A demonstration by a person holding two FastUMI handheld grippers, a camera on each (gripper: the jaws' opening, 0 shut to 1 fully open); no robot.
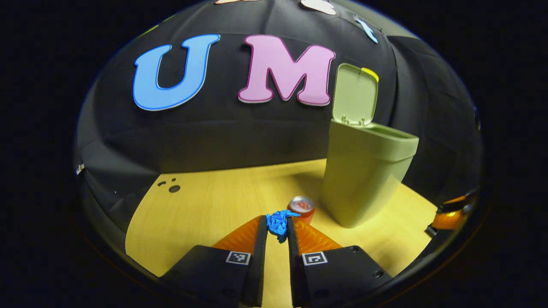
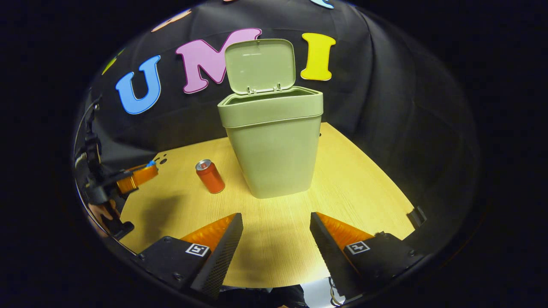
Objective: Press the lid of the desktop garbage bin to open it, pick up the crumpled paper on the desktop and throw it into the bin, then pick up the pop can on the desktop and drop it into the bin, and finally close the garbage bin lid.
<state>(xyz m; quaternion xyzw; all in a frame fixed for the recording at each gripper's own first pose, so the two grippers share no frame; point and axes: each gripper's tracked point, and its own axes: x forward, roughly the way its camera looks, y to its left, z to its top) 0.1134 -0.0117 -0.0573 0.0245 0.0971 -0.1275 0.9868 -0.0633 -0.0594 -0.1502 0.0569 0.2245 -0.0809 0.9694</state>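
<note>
Left tool (image 1: 277, 223): clamped on the crumpled paper (image 1: 279, 224), raised above the worktop (image 1: 205, 209).
Right tool (image 2: 276, 224): jaws wide apart, holding nothing.

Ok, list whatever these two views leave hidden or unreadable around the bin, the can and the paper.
- Inside of the bin: right gripper view, its front wall and rim hide the contents; same in left gripper view.
- Pop can: left gripper view, lower body hidden behind the left gripper finger and the crumpled paper.
- Crumpled paper: right gripper view, only a tiny blue speck at the far gripper's tips, too small to judge the grip.
- Can's label: too small in both views.
</note>
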